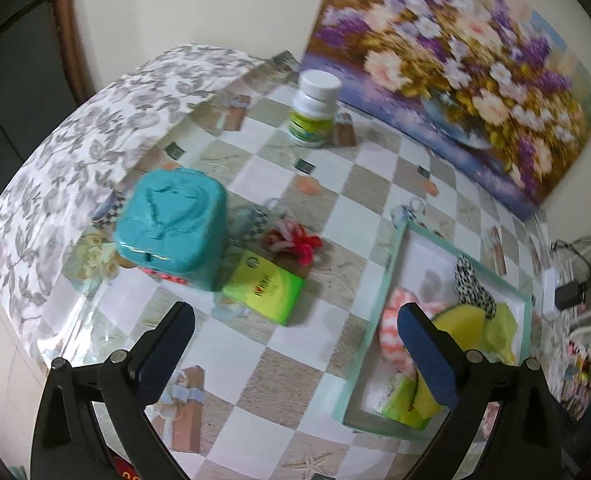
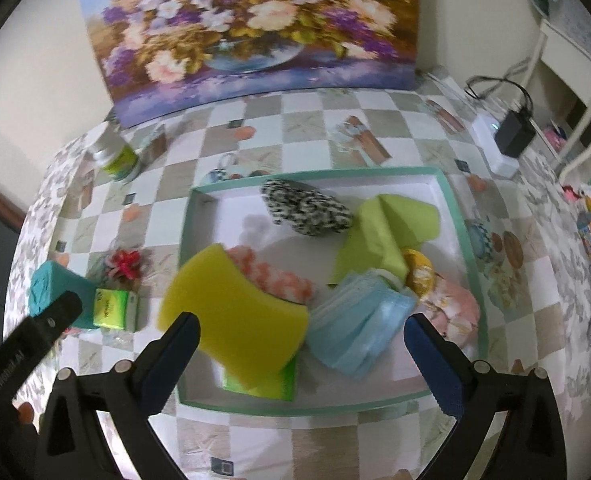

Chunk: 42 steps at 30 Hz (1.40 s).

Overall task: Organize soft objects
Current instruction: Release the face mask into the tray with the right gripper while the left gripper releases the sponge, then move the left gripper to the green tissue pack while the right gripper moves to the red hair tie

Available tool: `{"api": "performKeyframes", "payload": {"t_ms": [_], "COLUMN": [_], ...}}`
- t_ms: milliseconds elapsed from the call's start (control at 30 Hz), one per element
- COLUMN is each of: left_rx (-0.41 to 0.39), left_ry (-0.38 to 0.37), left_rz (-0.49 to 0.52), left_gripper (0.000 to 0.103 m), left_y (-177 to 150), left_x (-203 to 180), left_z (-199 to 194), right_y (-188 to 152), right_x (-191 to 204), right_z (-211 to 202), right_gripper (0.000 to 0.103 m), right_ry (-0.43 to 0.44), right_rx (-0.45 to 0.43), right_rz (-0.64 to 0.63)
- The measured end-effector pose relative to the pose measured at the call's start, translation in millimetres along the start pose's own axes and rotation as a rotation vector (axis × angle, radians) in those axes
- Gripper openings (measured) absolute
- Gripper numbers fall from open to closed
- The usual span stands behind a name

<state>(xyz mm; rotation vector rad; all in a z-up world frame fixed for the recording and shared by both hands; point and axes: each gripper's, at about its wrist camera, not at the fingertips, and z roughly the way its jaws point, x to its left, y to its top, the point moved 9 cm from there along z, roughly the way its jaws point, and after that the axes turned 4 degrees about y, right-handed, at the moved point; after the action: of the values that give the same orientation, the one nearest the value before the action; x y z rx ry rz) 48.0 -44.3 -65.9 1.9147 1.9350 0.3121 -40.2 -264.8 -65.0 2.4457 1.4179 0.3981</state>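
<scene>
Right now both grippers are hanging over the checkered tablecloth [image 1: 327, 208] with fingers spread wide and nothing between them: the left gripper [image 1: 295, 336] above bare cloth, the right gripper [image 2: 301, 344] above the shallow green-rimmed tray [image 2: 461, 216]. Inside the tray a yellow sponge [image 2: 231, 320], a stack of blue face masks [image 2: 355, 324], a green cloth [image 2: 383, 232], a black-and-white scrunchie [image 2: 307, 208] and a pink-and-white scrunchie [image 2: 279, 280] are lying together. Outside it, a teal tin [image 1: 175, 228], a green tissue pack [image 1: 263, 292] and a red-and-pink scrunchie [image 1: 291, 242] are sitting close together.

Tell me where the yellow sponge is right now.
In the right wrist view, the yellow sponge lies in the tray's front-left corner, atop a green packet, beside the blue masks.
</scene>
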Motion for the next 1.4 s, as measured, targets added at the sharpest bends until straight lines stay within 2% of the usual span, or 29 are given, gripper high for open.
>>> {"api": "performKeyframes", "payload": {"t_ms": [233, 333, 667, 967, 1100, 1300, 1400], "left_rx": [-0.006, -0.003, 0.097, 0.178, 0.206, 0.214, 0.214], "left_ry": [-0.005, 0.018, 0.065, 0.047, 0.023, 0.025, 0.024], "left_rz": [-0.1, -0.14, -0.215, -0.242, -0.251, -0.229, -0.189], "left_gripper": [0.101, 0.101, 0.101, 0.101, 0.101, 0.101, 0.101], "left_y": [7, 7, -7, -18, -22, -22, -22], "left_x": [35, 51, 82, 84, 80, 69, 60], "left_z": [-4, -5, 21, 52, 62, 71, 74], "right_y": [-4, -6, -23, -31, -27, -14, -8], "right_x": [46, 66, 128, 137, 134, 114, 104], "right_z": [1, 3, 20, 39, 39, 32, 23], "right_gripper": [0.103, 0.103, 0.103, 0.103, 0.102, 0.102, 0.102], "right_ry": [0.069, 0.1, 0.219, 0.23, 0.224, 0.147, 0.164], "right_rx": [-0.002, -0.004, 0.027, 0.057, 0.043, 0.005, -0.014], "right_rz": [-0.096, -0.138, -0.258, -0.284, -0.286, -0.285, -0.261]}}
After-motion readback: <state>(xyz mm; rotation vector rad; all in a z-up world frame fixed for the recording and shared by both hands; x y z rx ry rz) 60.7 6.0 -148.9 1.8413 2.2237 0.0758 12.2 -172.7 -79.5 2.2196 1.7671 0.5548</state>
